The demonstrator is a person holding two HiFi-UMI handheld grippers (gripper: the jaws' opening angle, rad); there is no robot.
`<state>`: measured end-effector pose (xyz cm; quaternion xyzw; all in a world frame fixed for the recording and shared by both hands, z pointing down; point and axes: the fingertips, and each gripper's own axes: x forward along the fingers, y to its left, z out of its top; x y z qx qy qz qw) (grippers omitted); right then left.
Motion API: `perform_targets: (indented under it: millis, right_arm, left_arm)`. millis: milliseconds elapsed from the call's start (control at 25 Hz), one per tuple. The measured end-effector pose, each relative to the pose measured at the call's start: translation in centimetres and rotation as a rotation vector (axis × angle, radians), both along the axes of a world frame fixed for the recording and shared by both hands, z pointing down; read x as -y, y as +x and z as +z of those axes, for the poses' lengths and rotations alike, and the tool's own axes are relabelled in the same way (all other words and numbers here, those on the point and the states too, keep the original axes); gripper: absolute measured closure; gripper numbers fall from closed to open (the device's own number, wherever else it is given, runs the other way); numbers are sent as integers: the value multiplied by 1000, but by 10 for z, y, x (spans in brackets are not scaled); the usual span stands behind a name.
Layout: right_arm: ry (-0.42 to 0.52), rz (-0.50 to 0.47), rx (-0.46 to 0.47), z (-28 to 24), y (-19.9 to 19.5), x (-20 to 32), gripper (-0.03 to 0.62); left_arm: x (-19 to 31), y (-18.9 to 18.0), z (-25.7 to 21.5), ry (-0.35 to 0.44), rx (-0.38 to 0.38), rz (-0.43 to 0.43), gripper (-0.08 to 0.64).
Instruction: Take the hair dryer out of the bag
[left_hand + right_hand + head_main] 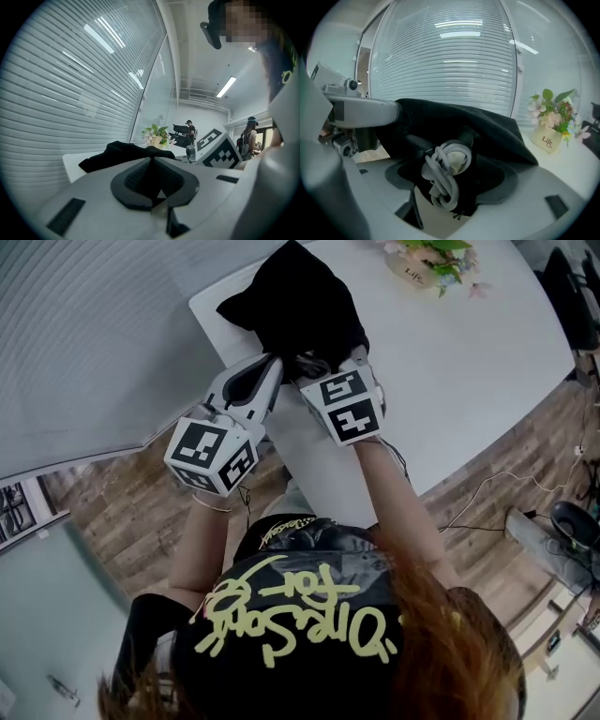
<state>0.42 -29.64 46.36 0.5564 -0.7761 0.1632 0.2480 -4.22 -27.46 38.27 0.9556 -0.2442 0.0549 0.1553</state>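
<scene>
I am at the reach-in step: the bag (300, 306) lies by the left corner of the table (469, 362), its mouth turned toward the near edge, and nothing has come out of it yet. My left gripper (151, 161) has its jaws together, and as far as I can judge they pinch the rim of the black cloth to hold the mouth up and open. My right gripper (452, 173) stands as wide as it goes at that mouth. The hair dryer (458, 155) shows as a pale round end just inside the bag, and its grey cord (440, 183) hangs bundled between the spread jaws, with neither pad pressing on anything. The next move, I judge, calls for pushing the right jaws a little deeper so that they straddle the dryer's body and not only the loose cord, then closing and drawing back toward the near edge while the left keeps the cloth pinned. Both forearms reach forward side by side. The left gripper lies nearly level; the right tips down into the opening.
</scene>
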Motion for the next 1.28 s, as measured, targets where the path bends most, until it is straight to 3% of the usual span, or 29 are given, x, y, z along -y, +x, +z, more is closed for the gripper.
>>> perform_targets:
  millis: [200,400,480,640,920,1280]
  right_arm:
    - [-42,63,42,6,9,-2,255]
    - [45,25,-143,5,-3,4,253]
    - [65,-25,-164,6,-7,7,254]
    - [68,-90,-126,8,-8,11,253]
    - [74,-17,-105,6,2,10,267]
    - [93,4,-42,-3,13,4,287]
  left_arm:
    - [-12,6,4,-2,10,43,549]
    - [-16,11,8,9,39,51,551]
    - [-16,9,11,-8,32,53,551]
    - [-18,11,11,-9,33,57,551]
    - [-15,14,12,21,55,58,551]
    - [-13,7,26,14,96,36,549]
